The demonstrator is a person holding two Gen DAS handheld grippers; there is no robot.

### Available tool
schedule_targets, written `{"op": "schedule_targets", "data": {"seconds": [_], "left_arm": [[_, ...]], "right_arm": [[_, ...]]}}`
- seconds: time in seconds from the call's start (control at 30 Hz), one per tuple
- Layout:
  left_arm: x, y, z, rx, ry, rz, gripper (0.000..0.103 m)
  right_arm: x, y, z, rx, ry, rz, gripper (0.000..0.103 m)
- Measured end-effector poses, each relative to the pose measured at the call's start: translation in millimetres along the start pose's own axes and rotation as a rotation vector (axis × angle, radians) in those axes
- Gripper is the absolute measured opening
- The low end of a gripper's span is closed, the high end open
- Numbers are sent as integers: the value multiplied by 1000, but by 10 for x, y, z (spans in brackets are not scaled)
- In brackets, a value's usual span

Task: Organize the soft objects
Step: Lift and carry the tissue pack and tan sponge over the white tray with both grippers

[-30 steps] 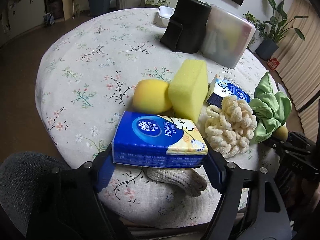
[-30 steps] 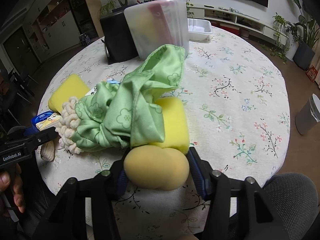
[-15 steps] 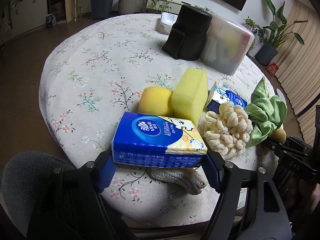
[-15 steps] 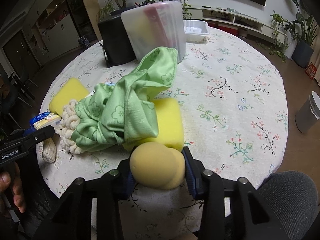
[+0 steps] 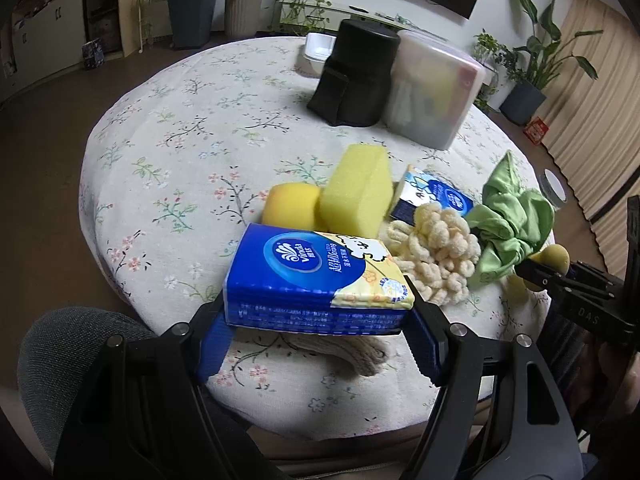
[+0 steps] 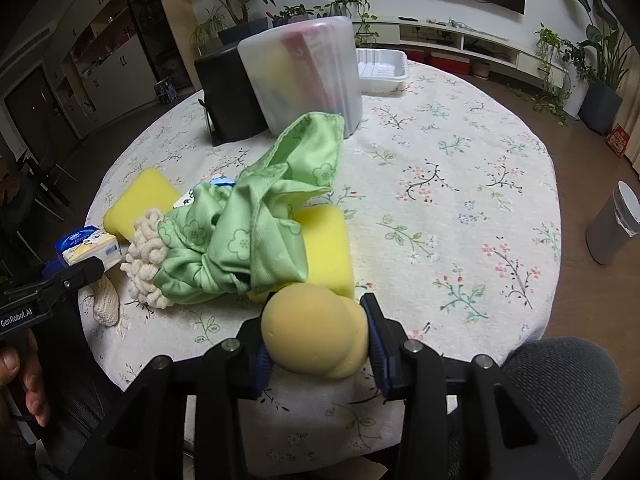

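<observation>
My left gripper [image 5: 318, 334] is shut on a blue Vinda tissue pack [image 5: 316, 276], held above the table's near edge. My right gripper [image 6: 316, 340] is shut on a round tan sponge [image 6: 314, 330], squeezed between the pads. On the floral tablecloth lie a yellow block sponge [image 5: 356, 194], a round yellow sponge [image 5: 292, 210], a second tissue pack [image 5: 434, 198], a cream chenille mitt [image 5: 434, 254], a green cloth [image 6: 256, 220] draped over another yellow sponge [image 6: 328, 244], and a knitted cream piece [image 5: 352, 354].
A black container [image 5: 356, 80] and a translucent lidded bin [image 5: 436, 92] stand at the table's far side, with a white tray [image 6: 380, 70] behind. A grey chair back [image 6: 560, 384] is near the table edge. A bin [image 6: 612, 228] stands on the floor.
Both grippers have pulled back and risen slightly with their loads. The right gripper has squeezed the tan sponge narrower.
</observation>
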State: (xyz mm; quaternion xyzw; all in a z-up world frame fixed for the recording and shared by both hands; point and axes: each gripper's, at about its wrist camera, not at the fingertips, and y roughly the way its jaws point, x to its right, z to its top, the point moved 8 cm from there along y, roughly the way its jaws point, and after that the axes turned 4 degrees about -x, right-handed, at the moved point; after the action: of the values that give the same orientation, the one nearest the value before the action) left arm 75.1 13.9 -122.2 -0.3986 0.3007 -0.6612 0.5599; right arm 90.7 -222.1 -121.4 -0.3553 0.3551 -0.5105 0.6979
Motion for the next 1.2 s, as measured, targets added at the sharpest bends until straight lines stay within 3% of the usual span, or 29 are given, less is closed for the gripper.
{"op": "schedule_targets", "data": {"seconds": [0.3,0.5,0.67,0.83,0.97,1.1,1.2], "left_arm": [[18,-80,70,8,18,-3,72],[-20,-229,424,56,60,2,72],[-151,-320,1126,119,100,6,72],[-189,-289,1945,176,163,42,73],[-191,-6,2648,155,204,48,73],[-202,362,3137,129,233,54,73],[-173,770,3469,86,266,11,73]], "right_arm": [[80,-148,51,19,8,-14,42],[236,-303,291,54,4,-38,42],[516,-456,786,114,-2,-70,42],[728,-504,1539,176,-42,-98,42],[808,-217,2148,152,-79,-68,42],[885,174,2619,110,-107,-57,42],[952,511,2949,73,-118,-8,42]]}}
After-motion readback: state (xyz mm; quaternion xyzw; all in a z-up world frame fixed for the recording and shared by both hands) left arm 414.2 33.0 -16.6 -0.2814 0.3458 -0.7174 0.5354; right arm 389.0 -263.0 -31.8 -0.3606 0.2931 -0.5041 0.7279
